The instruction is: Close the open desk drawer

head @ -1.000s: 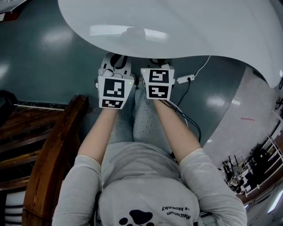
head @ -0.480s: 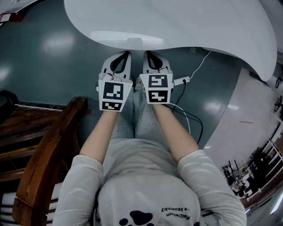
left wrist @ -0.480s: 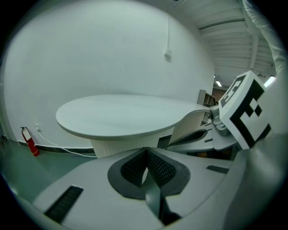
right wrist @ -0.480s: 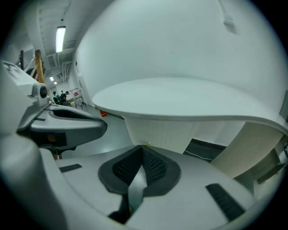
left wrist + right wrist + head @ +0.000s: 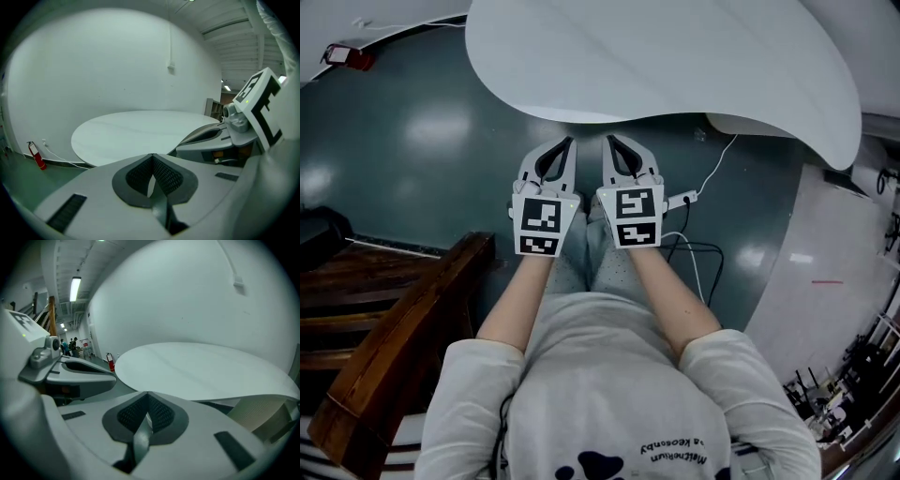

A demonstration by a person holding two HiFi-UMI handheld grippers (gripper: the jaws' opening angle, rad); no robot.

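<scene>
The white rounded desk (image 5: 675, 56) fills the top of the head view, and no open drawer shows along its near edge. My left gripper (image 5: 565, 142) and right gripper (image 5: 612, 141) are held side by side just short of that edge, above the person's knees. Both are shut with nothing between the pads. In the left gripper view the closed left gripper (image 5: 153, 157) points at the desk top (image 5: 140, 131). The right gripper view shows the right gripper (image 5: 148, 394) closed the same way before the desk (image 5: 201, 371).
A dark wooden chair (image 5: 403, 328) stands at the left beside the person. A white power strip (image 5: 680, 199) with cables lies on the green floor at the right. A red fire extinguisher (image 5: 347, 54) stands by the far wall. A pale panel (image 5: 825, 272) covers the floor at far right.
Both grippers have come out from under the desk's edge and risen, still side by side. The desk now sits farther up in the head view.
</scene>
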